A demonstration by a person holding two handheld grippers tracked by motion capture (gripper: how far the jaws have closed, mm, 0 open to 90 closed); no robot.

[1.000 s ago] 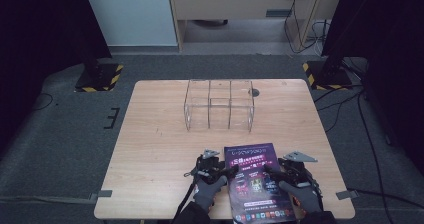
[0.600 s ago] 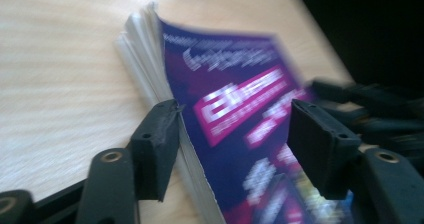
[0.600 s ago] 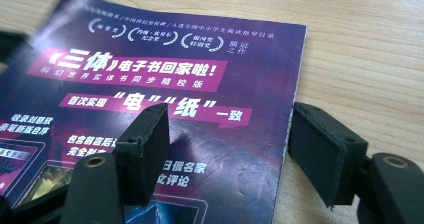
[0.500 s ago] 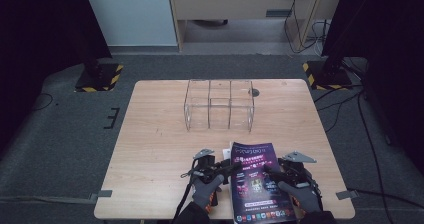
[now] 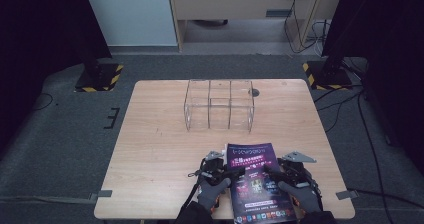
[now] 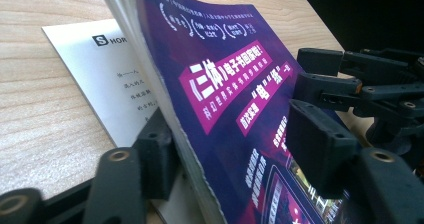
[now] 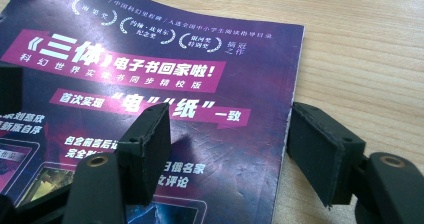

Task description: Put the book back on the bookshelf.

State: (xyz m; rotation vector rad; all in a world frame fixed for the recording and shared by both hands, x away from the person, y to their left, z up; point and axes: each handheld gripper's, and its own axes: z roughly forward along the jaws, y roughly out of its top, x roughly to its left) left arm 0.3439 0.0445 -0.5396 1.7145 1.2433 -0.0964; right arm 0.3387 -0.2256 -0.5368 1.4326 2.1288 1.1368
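The purple magazine lay at the table's near edge, about 6 o'clock from the clear acrylic organizer standing mid-table. At the magazine's 9 o'clock side the left gripper had just been closing, its jaws set around the lifted stack of pages, one under it on the white inner page and one above the cover, not yet pressing. At its 3 o'clock edge the right gripper stood parted, one jaw over the cover and one on bare wood, gripping nothing.
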